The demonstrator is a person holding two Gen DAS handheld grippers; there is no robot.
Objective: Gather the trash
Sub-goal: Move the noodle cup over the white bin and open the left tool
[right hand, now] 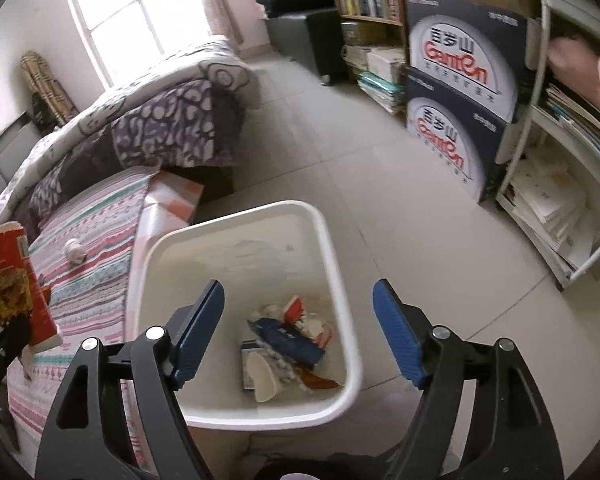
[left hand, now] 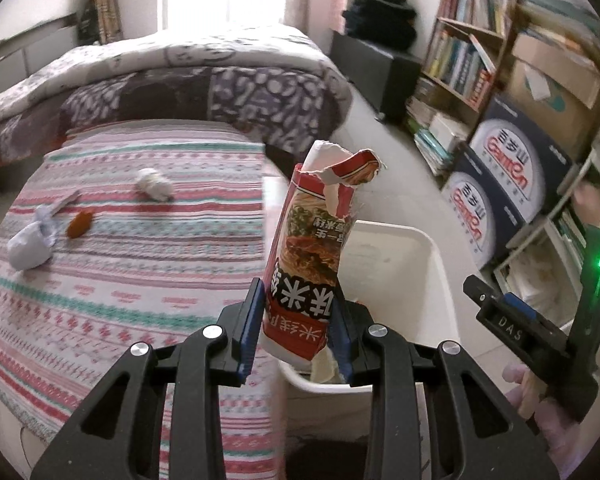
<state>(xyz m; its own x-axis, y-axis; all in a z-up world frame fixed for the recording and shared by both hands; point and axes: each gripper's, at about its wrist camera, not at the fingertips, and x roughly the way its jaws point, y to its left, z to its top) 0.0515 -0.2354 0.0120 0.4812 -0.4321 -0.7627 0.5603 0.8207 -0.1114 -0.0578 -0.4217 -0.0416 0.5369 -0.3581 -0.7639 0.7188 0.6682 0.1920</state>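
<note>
The left gripper (left hand: pixel 296 320) was clamped on a torn red noodle packet (left hand: pixel 312 248), held upright over the near rim of the white bin (left hand: pixel 440 264). The right gripper (right hand: pixel 298 332) hung with its jaws wide apart above the bin (right hand: pixel 340 280), where discarded wrappers (right hand: pixel 288 340) lay. Crumpled tissues (left hand: pixel 30 240) and an orange scrap (left hand: pixel 80 224) lay on the striped bedspread (left hand: pixel 140 280) beside it.

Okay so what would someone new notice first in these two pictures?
First, the torn red noodle packet, clamped upright in the left gripper at the near rim of the white bin. Next, the open right gripper above that bin, with wrappers at its bottom. Then crumpled tissues on the striped bed.
</note>
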